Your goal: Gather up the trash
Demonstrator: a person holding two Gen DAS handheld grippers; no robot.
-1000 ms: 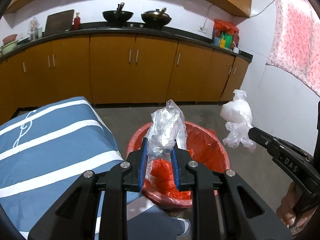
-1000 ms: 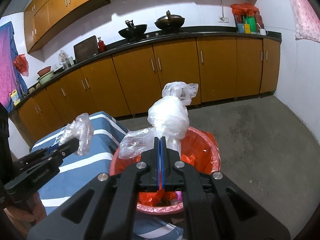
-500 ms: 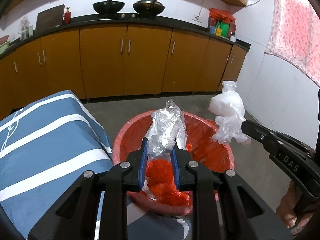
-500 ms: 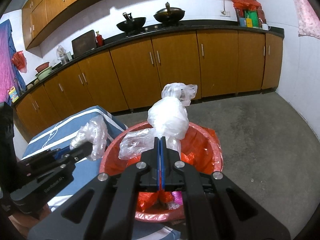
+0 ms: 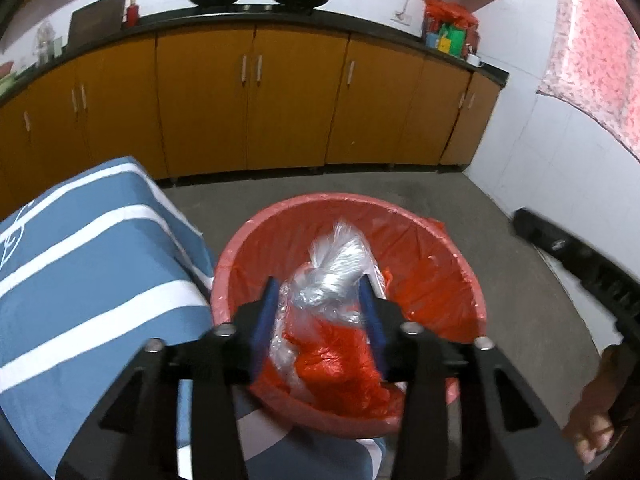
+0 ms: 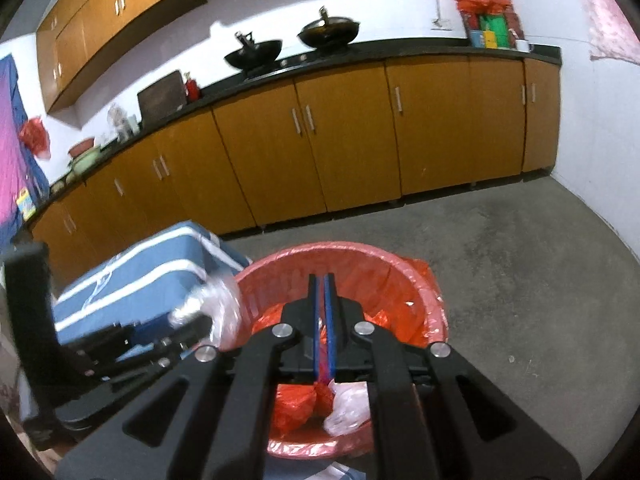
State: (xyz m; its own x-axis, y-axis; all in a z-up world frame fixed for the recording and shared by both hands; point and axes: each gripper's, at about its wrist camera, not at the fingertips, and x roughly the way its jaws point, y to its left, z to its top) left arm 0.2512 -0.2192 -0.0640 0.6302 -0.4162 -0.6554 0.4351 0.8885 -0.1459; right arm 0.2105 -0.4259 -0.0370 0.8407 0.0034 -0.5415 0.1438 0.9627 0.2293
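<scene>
A red-lined bin (image 5: 344, 200) stands on the floor below both grippers. My left gripper (image 5: 318, 292) hangs over it and its jaws are opening. A crumpled clear plastic bag (image 5: 332, 276) sits loosely between the blue pads and sags toward the red liner. The right wrist view shows that same bag (image 6: 224, 308) at the bin's (image 6: 340, 246) left rim. My right gripper (image 6: 322, 280) is above the bin, its pads barely a slit apart with nothing between them. A white plastic bag (image 6: 348, 404) lies inside the bin beneath it. The right gripper's tip (image 5: 524, 224) shows at the right edge.
A blue cloth with white stripes (image 5: 80, 280) covers a surface just left of the bin. Orange cabinets (image 5: 280, 100) with two woks on the counter line the far wall. Bare grey floor (image 6: 520, 260) lies to the right. A hand (image 5: 596, 412) shows at lower right.
Both grippers came lower over the bin. The left jaws widened and the clear bag slid down between them. The white bag left the right gripper and now lies in the bin.
</scene>
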